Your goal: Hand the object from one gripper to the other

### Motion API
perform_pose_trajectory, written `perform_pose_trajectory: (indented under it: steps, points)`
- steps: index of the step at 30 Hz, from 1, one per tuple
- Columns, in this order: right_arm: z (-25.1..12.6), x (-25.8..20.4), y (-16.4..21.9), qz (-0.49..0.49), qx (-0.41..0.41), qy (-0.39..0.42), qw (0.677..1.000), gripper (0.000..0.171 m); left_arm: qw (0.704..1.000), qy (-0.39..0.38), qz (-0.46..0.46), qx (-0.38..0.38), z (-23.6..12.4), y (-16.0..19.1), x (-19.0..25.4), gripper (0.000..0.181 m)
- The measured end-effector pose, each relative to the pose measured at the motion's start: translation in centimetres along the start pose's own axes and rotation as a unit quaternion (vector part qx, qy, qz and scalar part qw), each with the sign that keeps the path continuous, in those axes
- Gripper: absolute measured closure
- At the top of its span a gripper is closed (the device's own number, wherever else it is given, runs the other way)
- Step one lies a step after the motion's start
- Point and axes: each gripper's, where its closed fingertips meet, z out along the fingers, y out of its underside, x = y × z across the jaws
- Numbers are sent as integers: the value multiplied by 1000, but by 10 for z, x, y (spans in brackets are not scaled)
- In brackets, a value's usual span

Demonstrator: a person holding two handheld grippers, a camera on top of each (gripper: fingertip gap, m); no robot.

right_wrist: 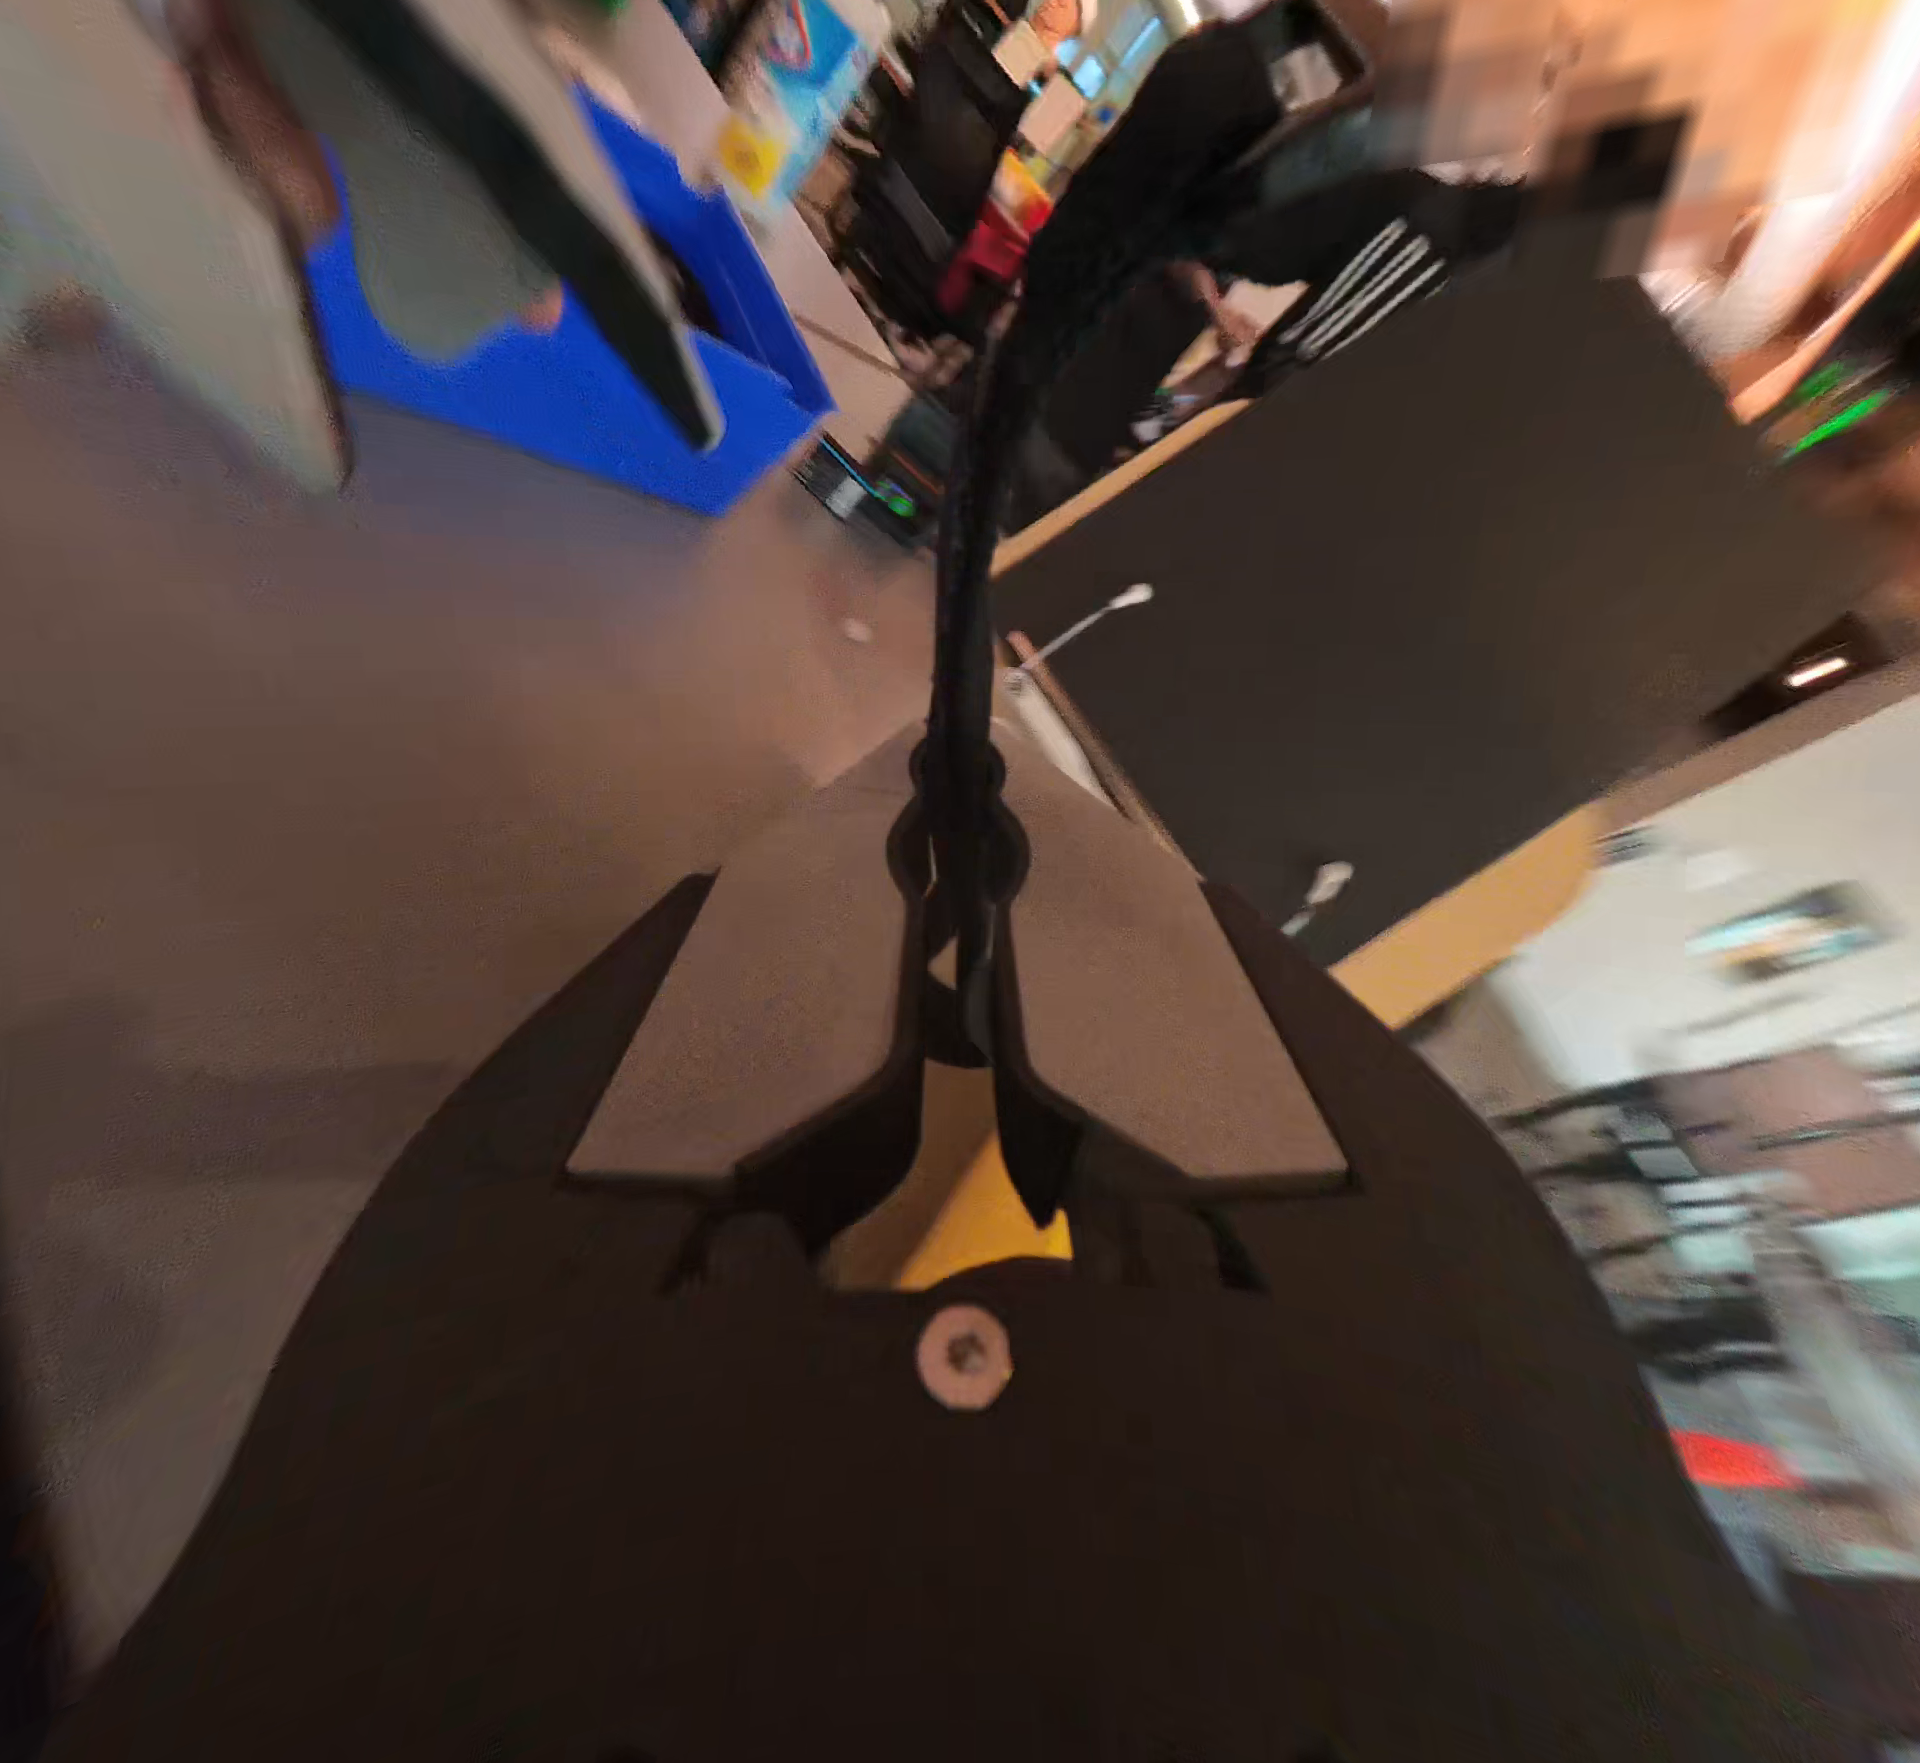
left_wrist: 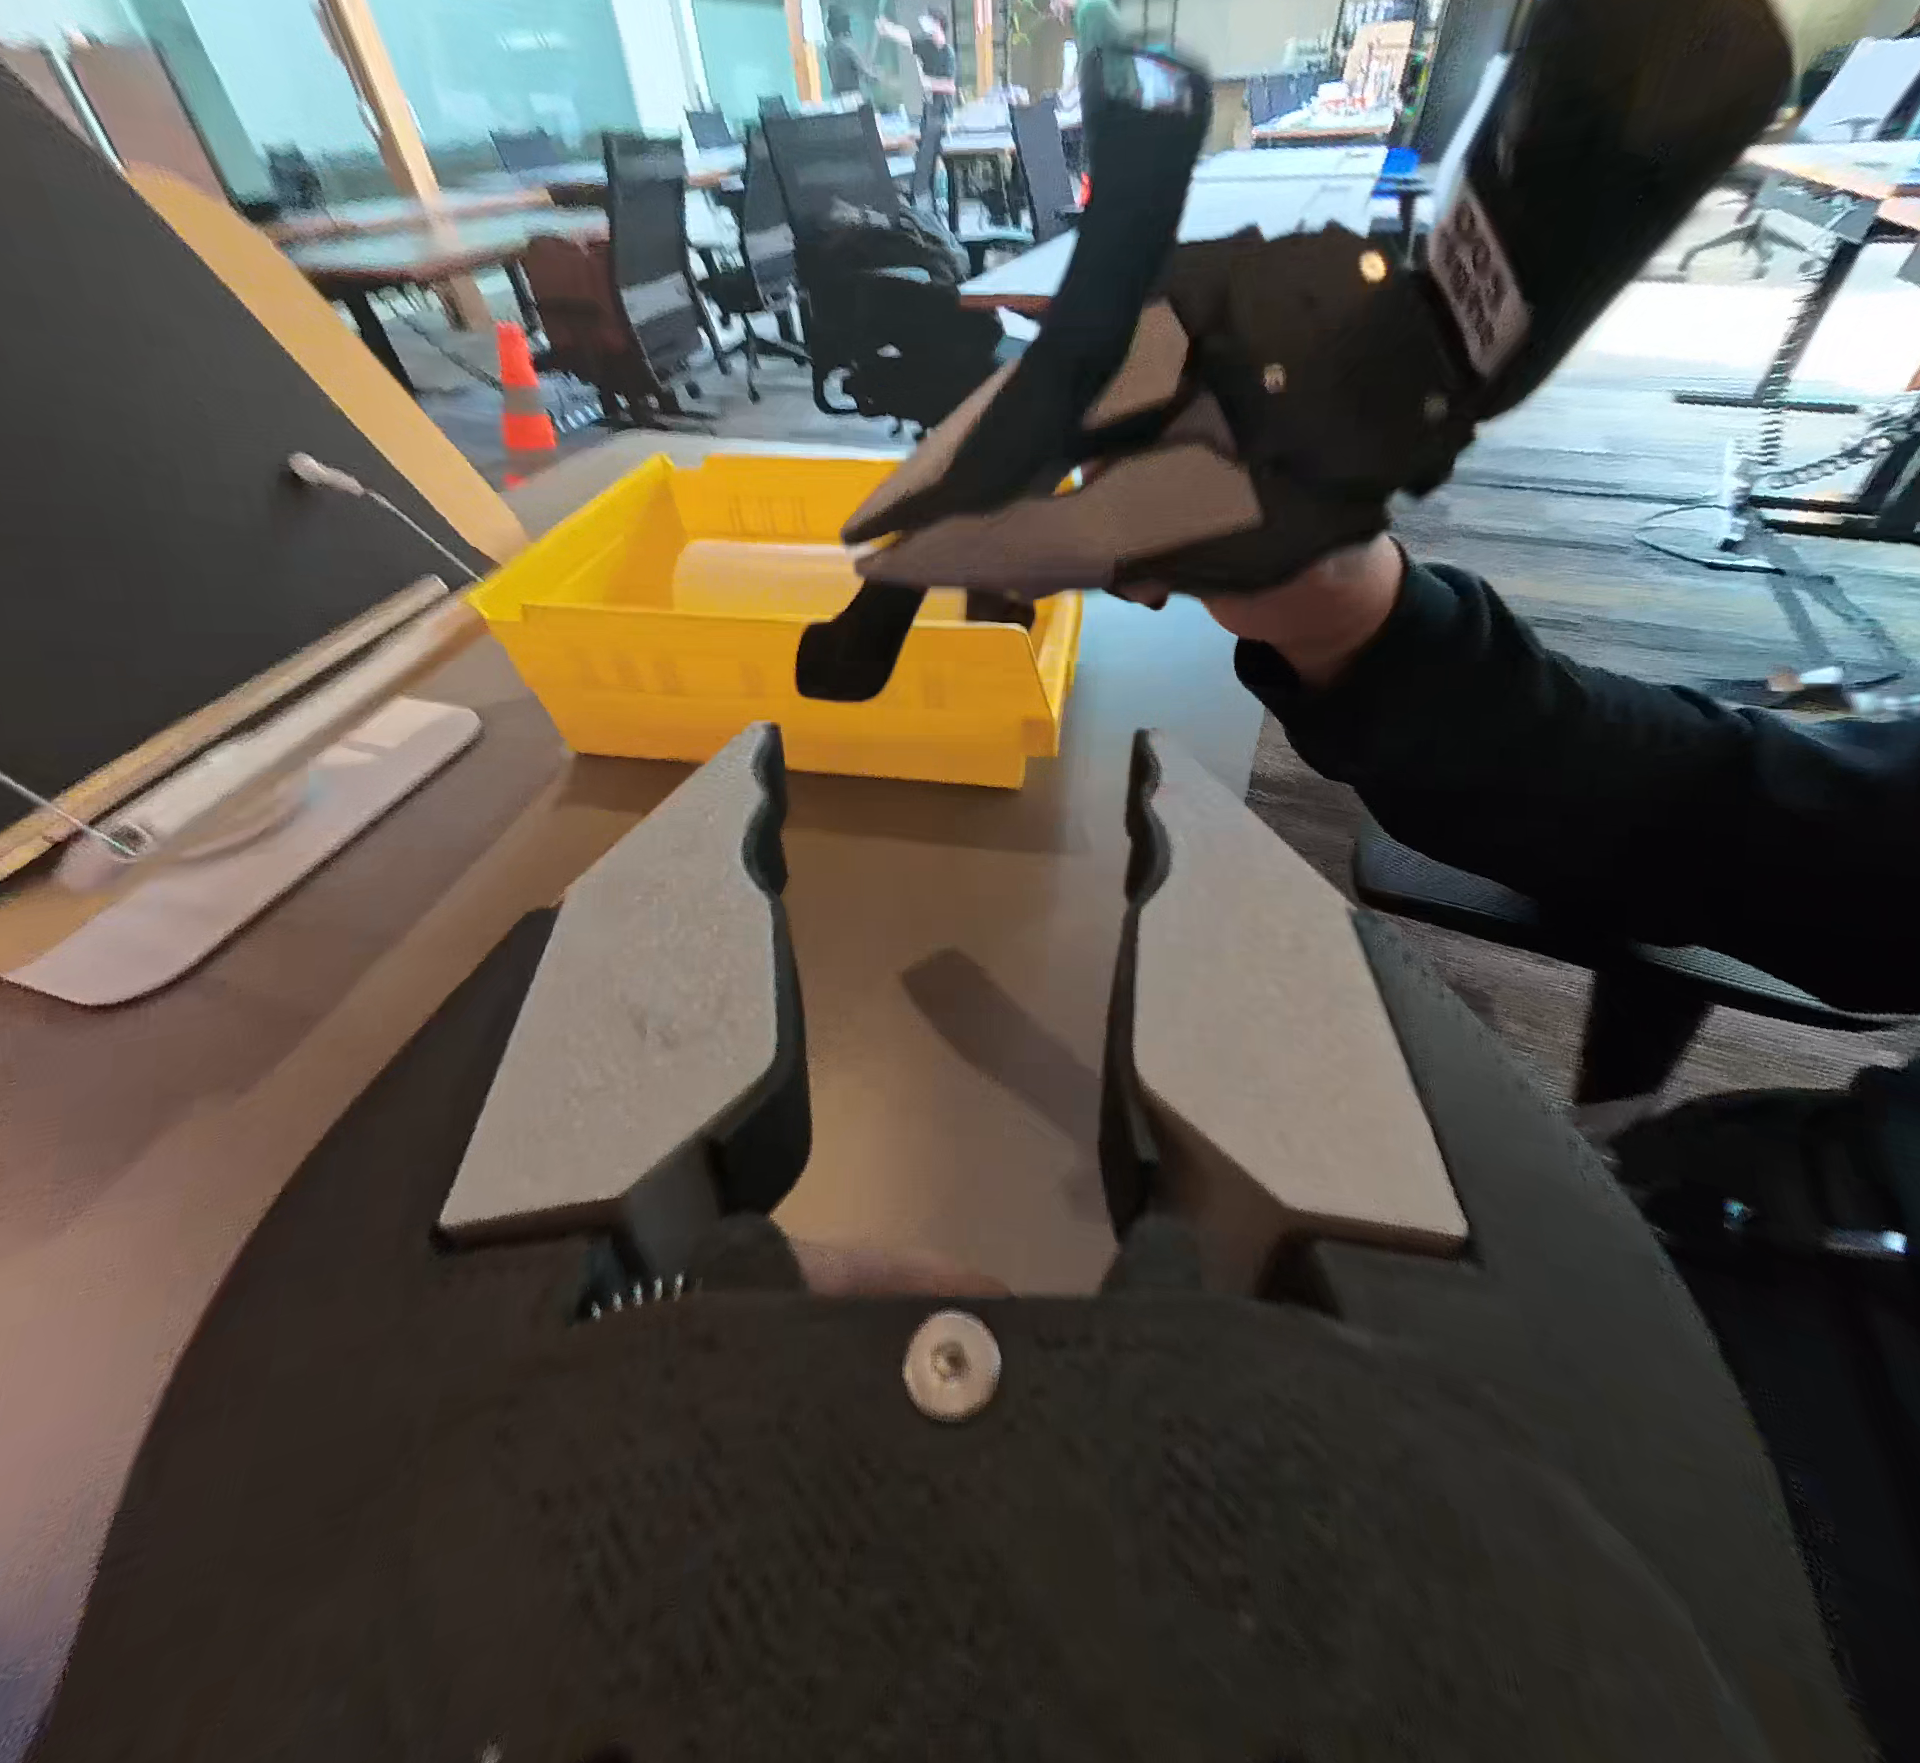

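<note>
A long black strap (left_wrist: 1114, 259) is clamped across the shut fingers of my right gripper (left_wrist: 862, 541). Its upper end curves up and its lower end (left_wrist: 852, 655) hangs over the yellow bin (left_wrist: 727, 674). In the right wrist view the right gripper (right_wrist: 958, 783) is shut on the strap (right_wrist: 966, 622), which rises away from the fingertips. My left gripper (left_wrist: 956, 783) is open and empty, low over the brown table, pointing at the bin. The right gripper is above and beyond it, slightly to the right, apart from it.
The bin stands on the brown table (left_wrist: 935, 882). A black board on a flat metal stand (left_wrist: 208, 861) leans at the left. A person's hand and dark sleeve (left_wrist: 1507, 757) hold the right gripper. Office chairs, desks and an orange cone (left_wrist: 523, 394) lie beyond.
</note>
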Motion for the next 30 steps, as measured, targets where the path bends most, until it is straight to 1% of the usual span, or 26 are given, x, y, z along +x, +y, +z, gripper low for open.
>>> perform_pose_trajectory:
  steps: [2, 3, 4, 5, 7, 9, 10, 12, 13, 14, 16, 17, 19, 21, 22, 24, 26, 27, 28, 30]
  points:
    - [-2, -20, -11, -115, 13, 1, 993, 171, 999, -13, 40, 13, 1, -5, 7, 123]
    - [-5, -35, -17, -158, 28, -13, 987, 171, 998, -17, 66, 18, 4, -7, 12, 125]
    - [-6, -48, -22, -182, 35, -31, 982, 171, 995, -15, 93, 29, 6, -10, 18, 132]
    - [-8, -59, -24, -185, 35, -51, 981, 171, 992, -9, 119, 39, 7, -12, 25, 139]
    - [-12, -69, -29, -161, 46, -83, 982, 171, 984, 37, 165, 47, 7, -11, 48, 160]
    - [-17, -76, -34, -129, 63, -119, 982, 171, 980, 49, 188, 52, 6, -11, 58, 162]
    - [-18, -79, -35, -120, 66, -136, 981, 171, 979, 58, 189, 51, 7, -10, 63, 158]
    - [-19, -84, -33, -127, 62, -145, 979, 171, 979, 68, 189, 44, 8, -8, 68, 156]
    - [-18, -86, -32, -134, 58, -145, 979, 171, 978, 70, 194, 40, 10, -6, 69, 160]
    - [-18, -88, -31, -138, 55, -148, 978, 171, 976, 70, 202, 36, 11, -4, 70, 173]
    - [-18, -94, -27, -122, 46, -174, 976, 170, 970, 61, 236, 26, 11, -1, 68, 179]
    - [-18, -95, -23, -100, 35, -192, 976, 165, 960, 37, 278, 19, 10, 0, 64, 180]
    - [-16, -91, -8, -46, -1, -223, 974, 153, 913, -13, 407, 21, 5, 0, 61, 180]
    - [-20, -92, 0, 26, -10, -274, 961, 141, 875, -43, 482, 29, 0, 1, 62, 179]
    - [-22, -92, 1, 69, -10, -300, 951, 141, 849, -58, 525, 37, 0, 2, 61, 180]
    - [-25, -89, 4, 156, -26, -339, 928, 143, 780, -106, 615, 45, 2, 4, 58, 180]
    - [-28, -85, 7, 227, -44, -366, 901, 136, 713, -157, 683, 43, 5, 4, 55, 180]
    - [-31, -83, 5, 262, -38, -382, 885, 137, 682, -175, 709, 42, 8, 6, 54, 180]
    - [-36, -84, -1, 299, -22, -409, 862, 136, 658, -186, 728, 40, 12, 10, 54, 180]
    - [-43, -84, -11, 372, 7, -461, 806, 135, 637, -195, 745, 38, 21, 20, 53, 180]
